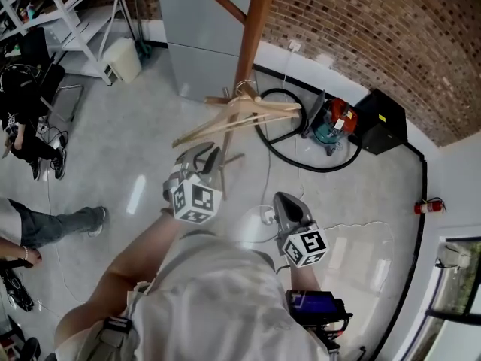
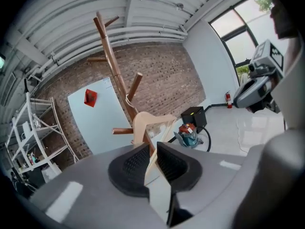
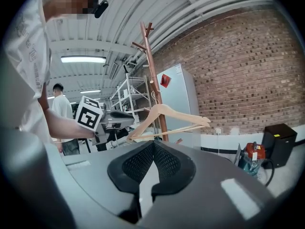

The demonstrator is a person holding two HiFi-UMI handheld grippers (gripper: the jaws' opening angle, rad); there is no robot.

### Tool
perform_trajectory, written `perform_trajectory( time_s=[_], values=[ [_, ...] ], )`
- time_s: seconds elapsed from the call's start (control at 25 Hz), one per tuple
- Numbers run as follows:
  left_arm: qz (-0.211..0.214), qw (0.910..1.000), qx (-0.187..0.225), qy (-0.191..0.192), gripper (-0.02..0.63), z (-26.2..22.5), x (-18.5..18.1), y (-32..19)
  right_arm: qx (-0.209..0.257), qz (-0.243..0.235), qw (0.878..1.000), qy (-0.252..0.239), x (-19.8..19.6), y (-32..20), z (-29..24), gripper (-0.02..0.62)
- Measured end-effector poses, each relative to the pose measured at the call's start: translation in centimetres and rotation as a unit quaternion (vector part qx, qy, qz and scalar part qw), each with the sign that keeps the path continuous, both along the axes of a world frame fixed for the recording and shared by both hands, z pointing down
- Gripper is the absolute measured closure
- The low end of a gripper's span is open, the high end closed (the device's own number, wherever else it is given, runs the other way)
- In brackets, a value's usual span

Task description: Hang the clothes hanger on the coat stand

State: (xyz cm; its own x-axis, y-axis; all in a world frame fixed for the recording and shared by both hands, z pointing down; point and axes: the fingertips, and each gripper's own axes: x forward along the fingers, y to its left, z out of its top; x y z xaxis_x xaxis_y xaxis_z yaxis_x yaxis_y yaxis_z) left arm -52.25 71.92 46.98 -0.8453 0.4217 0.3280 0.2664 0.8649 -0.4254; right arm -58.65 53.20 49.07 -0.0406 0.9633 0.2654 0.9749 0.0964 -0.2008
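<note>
Left gripper [image 2: 152, 150] jaws pinch one end of the wooden hanger [image 2: 151, 122]. Right gripper [image 3: 153, 147] jaws are together, empty. I see the coat stand [image 3: 151, 75] top in both gripper views, not the head view.

coat stand [image 1: 254, 28] top cut off; hanger [image 1: 270, 106] hook/peg contact too sm. to tell

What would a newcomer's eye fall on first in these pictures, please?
Most likely the pale wooden hanger, held out in mid-air with one end clamped in the left hand-held gripper. Right behind it rises the tall wooden coat stand, before a brick wall; the right hand-held gripper is shut and empty.
</note>
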Motion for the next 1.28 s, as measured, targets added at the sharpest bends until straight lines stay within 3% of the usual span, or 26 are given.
perform_trajectory(
  time_s=[0.12,0.2,0.36,0.44,0.68,1.28],
  values=[
    [0.032,0.9987,0.026,-0.029,0.593,-0.5,0.5,-3.9,-0.005,-0.014,1.0,0.0,-0.1,-0.2,-0.5,0.581],
    [0.047,0.9942,0.082,-0.051,0.604,0.0,1.0,-6.5,-0.014,-0.019,1.0,0.003,-0.1,-0.6,-0.6,0.581],
    [0.022,0.9636,0.251,-0.091,0.604,3.5,3.1,-9.9,-0.019,-0.037,0.999,0.011,0.5,-2.9,-0.9,0.581],
    [0.001,0.9544,0.283,-0.096,0.604,4.6,4.4,-10.7,-0.017,-0.051,0.999,0.008,0.9,-4.1,-1.2,0.581],
    [-0.006,0.9564,0.276,-0.094,0.604,4.9,6.9,-14.5,-0.019,-0.073,0.997,-0.004,2.0,-8.0,-0.7,0.583],
    [0.008,0.9601,0.271,-0.067,0.604,5.5,9.6,-25.9,-0.037,-0.082,0.995,0.032,5.3,-16.9,0.3,0.582]
  ],
)
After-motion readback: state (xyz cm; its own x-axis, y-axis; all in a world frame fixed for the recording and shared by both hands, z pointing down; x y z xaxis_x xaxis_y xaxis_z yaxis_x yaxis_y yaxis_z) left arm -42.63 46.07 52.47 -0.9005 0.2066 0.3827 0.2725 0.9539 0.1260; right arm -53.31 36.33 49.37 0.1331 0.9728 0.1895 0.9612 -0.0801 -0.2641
